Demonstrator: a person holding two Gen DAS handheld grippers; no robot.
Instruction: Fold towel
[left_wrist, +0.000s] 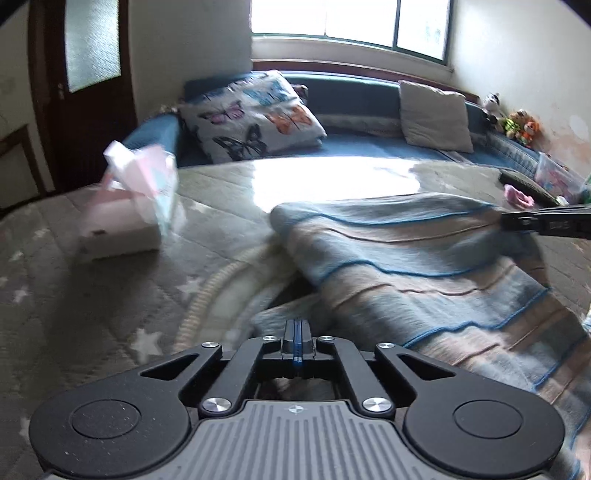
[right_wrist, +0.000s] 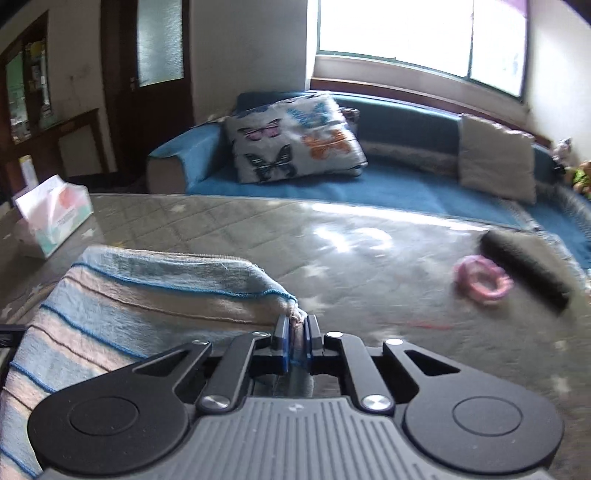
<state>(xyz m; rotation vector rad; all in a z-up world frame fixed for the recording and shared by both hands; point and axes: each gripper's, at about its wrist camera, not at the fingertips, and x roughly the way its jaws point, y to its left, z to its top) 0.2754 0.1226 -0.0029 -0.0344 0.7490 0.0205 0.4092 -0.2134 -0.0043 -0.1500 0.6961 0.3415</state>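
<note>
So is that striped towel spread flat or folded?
Partly folded: the towel is doubled over, a rounded fold at its far edge, a corner pinched in the right gripper.

My left gripper (left_wrist: 296, 341) and right gripper (right_wrist: 296, 341) look like matt black plastic with shiny metal screw heads and glossy blue finger liners. The towel (right_wrist: 122, 295) I see is fuzzy, napped cloth with stitched blue ridges. Under it, the table cover (right_wrist: 369, 295) is quilted fabric under a glossy, glaring film. Upper left, the door (left_wrist: 92, 122) is dark varnished wood with frosted glass.
</note>
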